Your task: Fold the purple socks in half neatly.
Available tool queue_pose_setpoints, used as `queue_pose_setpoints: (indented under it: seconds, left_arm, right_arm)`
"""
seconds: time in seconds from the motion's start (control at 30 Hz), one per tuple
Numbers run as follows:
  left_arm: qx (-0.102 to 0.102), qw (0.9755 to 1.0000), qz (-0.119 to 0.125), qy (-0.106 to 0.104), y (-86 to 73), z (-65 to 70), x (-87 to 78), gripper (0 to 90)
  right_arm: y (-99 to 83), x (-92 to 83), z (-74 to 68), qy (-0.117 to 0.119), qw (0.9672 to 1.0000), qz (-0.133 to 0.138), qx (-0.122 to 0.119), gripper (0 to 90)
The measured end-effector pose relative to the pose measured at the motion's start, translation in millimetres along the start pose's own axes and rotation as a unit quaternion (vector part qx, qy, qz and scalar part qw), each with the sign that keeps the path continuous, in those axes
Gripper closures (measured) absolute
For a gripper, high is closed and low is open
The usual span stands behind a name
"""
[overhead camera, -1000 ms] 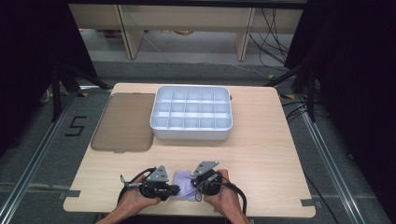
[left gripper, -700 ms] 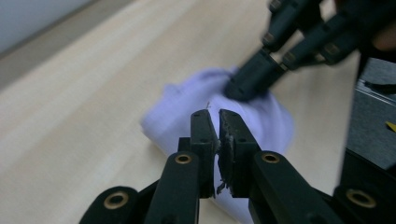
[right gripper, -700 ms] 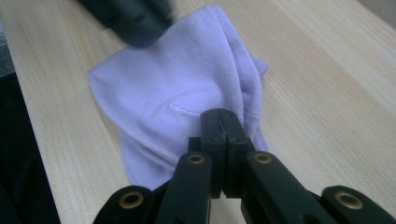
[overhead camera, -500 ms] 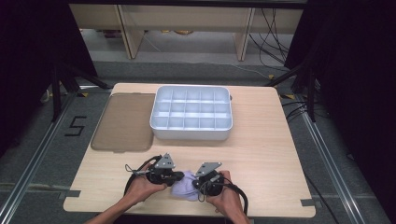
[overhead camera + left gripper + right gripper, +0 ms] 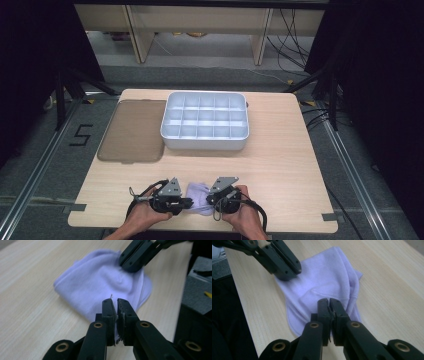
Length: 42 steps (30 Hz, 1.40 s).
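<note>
A: What had changed?
B: The left gripper (image 5: pixel 114 305) had moved inward; it and the right gripper (image 5: pixel 329 305) each pinched the lilac cloth (image 5: pixel 198 191) lying between them on the worktop (image 5: pixel 280 165).
A: Meaning?
B: Probably a lift or fold next.

overhead forward-down, gripper views close, facing

cloth (image 5: pixel 105 287): soft lilac knit, matt
table (image 5: pixel 280 165): pale wood grain, smooth
tray (image 5: pixel 205 122): white plastic, slight sheen
jaws: black matt plastic
</note>
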<state>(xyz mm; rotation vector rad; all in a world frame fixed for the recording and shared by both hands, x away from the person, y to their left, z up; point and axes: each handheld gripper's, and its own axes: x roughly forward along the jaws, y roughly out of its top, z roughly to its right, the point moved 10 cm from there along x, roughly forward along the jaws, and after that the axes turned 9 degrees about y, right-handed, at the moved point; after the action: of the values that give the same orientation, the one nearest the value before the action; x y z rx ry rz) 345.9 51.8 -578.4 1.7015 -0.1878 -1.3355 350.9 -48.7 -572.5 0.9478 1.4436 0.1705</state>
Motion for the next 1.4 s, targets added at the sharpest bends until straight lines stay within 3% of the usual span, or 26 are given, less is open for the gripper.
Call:
queue_pose_setpoints:
  seconds: [0.07,0.1,0.17,0.2,0.23,0.27,0.33,0.4,0.47,0.53,0.57,0.6,0.67,0.73,0.8,0.9,1.03,1.1,1.13,1.17,1.2,1.37,1.4]
  left_arm:
    - [-0.004,1.0,-0.001,0.0,0.3,-2.0,-0.3,84.2]
    - [0.01,0.9999,0.001,0.008,0.9,-4.9,-0.4,84.1]
    - [0.004,0.9999,-0.006,0.014,-0.7,-6.9,-1.1,83.6]
    - [0.015,0.9998,-0.005,0.013,-0.2,-8.1,-1.8,83.3]
    - [-0.004,0.9999,-0.001,0.015,0.4,-7.4,-0.7,83.0]
    - [0.003,0.9998,-0.003,0.02,0.3,-11.4,-1.3,82.3]
    - [-0.002,0.9998,-0.002,0.02,1.3,-11.9,-2.5,81.2]
    - [-0.012,0.9996,0.004,0.026,4.1,-15.5,-5.5,76.7]
    - [-0.011,0.9996,0.007,0.027,5.2,-17.5,-7.0,74.2]
    - [-0.036,0.999,0.004,0.027,4.4,-19.9,-8.1,71.0]
    - [-0.058,0.9981,0.003,0.018,3.6,-18.9,-8.4,66.1]
    - [-0.073,0.9972,0.0,0.012,2.1,-18.3,-8.1,62.4]
    - [-0.072,0.9973,-0.013,0.013,-1.9,-19.7,-6.9,59.4]
    - [-0.096,0.9953,-0.015,0.003,-2.2,-18.4,-4.8,58.9]
    - [-0.104,0.9944,-0.018,0.001,-3.6,-16.8,-2.2,58.2]
    - [-0.101,0.9947,-0.018,0.002,-3.8,-15.4,-1.4,61.3]
    - [-0.092,0.9957,-0.007,-0.007,-1.8,-12.9,-0.6,75.5]
    - [-0.093,0.9957,0.006,-0.005,2.8,-13.7,-3.7,81.1]
    - [-0.088,0.9961,0.007,-0.003,3.7,-14.1,-5.4,81.9]
    - [-0.085,0.9963,0.012,-0.002,6.0,-14.0,-7.1,82.2]
    - [-0.078,0.9968,0.017,0.002,8.1,-15.3,-9.7,82.5]
    - [-0.069,0.9974,0.018,0.007,10.8,-14.2,-15.5,82.9]
    - [-0.053,0.9984,0.013,0.014,10.0,-14.9,-15.9,82.9]
  right_arm:
    - [-1.7,0.0,-0.7,0.002,0.9999,-0.011,-0.007,87.5]
    - [-1.3,0.8,-2.2,0.001,0.9999,-0.008,-0.007,87.5]
    - [-2.0,1.2,-4.1,-0.003,0.9999,-0.012,0.0,87.5]
    - [-2.9,0.7,-6.4,0.001,0.9998,-0.019,0.003,87.5]
    - [-0.9,2.4,-5.8,-0.003,0.9999,-0.012,-0.007,87.4]
    - [0.5,0.6,-10.7,-0.001,0.9998,-0.015,-0.01,86.4]
    - [2.0,0.0,-13.5,-0.001,0.9999,-0.014,-0.01,86.1]
    - [11.3,1.4,-21.4,0.008,0.9995,0.008,-0.031,86.2]
    - [10.8,3.6,-27.6,0.016,0.9989,-0.003,-0.043,86.2]
    - [9.1,6.4,-28.5,0.015,0.9987,-0.009,-0.049,86.2]
    - [5.6,8.1,-29.9,0.015,0.999,-0.019,-0.039,86.2]
    - [5.4,9.6,-29.8,0.027,0.9985,-0.018,-0.043,86.2]
    - [6.8,7.8,-28.1,0.018,0.9989,-0.012,-0.041,86.1]
    - [6.5,6.5,-28.1,0.019,0.9989,-0.016,-0.039,86.0]
    - [6.4,7.9,-27.6,0.018,0.9988,-0.013,-0.043,86.0]
    - [3.4,7.1,-29.1,0.019,0.9991,-0.025,-0.027,86.0]
    - [6.9,8.5,-26.1,0.012,0.9989,-0.012,-0.043,85.7]
    - [8.9,7.2,-28.9,0.018,0.9993,-0.008,-0.032,85.9]
    - [12.1,7.1,-28.1,0.017,0.9986,0.0,-0.049,86.2]
    - [13.8,6.4,-32.3,0.023,0.9991,0.004,-0.037,86.6]
    - [17.4,7.6,-34.8,0.03,0.9984,0.012,-0.047,86.8]
    - [12.1,24.5,-40.3,0.042,0.9976,-0.015,-0.053,87.8]
    - [15.3,24.4,-38.5,0.042,0.9975,-0.011,-0.055,87.8]
